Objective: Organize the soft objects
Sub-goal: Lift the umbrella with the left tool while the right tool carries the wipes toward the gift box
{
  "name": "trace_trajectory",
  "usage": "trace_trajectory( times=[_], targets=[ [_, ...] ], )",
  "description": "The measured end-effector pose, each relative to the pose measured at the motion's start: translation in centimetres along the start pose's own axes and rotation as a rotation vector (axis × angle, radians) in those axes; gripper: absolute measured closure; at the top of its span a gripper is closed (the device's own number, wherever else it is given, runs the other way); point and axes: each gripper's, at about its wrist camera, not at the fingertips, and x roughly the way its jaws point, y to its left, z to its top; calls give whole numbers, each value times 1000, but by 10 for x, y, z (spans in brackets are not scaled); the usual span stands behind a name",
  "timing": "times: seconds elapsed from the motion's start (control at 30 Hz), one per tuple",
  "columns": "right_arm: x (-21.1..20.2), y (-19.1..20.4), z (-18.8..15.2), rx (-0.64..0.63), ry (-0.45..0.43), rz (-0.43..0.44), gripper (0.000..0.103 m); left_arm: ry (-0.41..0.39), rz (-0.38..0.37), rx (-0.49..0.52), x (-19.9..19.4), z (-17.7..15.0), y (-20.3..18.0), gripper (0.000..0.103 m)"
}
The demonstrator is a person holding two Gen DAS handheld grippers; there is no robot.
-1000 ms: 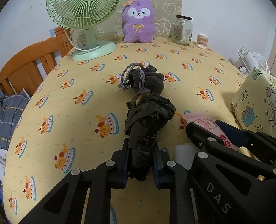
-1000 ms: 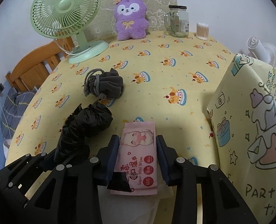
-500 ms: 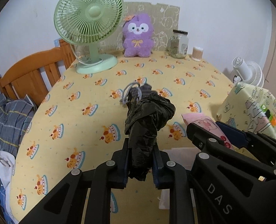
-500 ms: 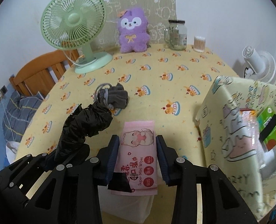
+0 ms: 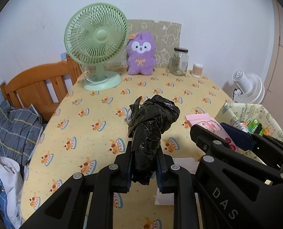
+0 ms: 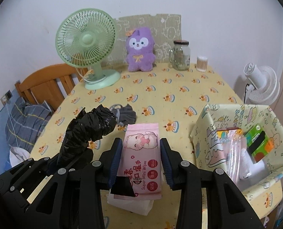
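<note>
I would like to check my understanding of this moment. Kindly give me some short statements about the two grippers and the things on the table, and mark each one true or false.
1. The left gripper is shut on the black plastic bag. True.
2. The right gripper holds the purple plush toy. False: it is shut on the pink wipes pack; the plush toy sits at the far edge of the table.
3. The patterned storage box already has items inside. True.
4. The green fan lies flat on the table. False: it stands upright on its base.
5. The grey drawstring pouch is inside the box. False: it lies on the tablecloth.
</note>
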Motion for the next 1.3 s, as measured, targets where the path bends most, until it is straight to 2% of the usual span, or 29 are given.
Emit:
trace_trajectory(
  times=[0.7, 1.3],
  targets=[
    [-68, -1, 16, -29, -109, -1, 60, -104, -9, 4, -59, 14, -15, 85],
    [-84, -23, 14, -16, -125, -16, 60, -110, -26, 14, -61, 13, -40, 84]
  ],
)
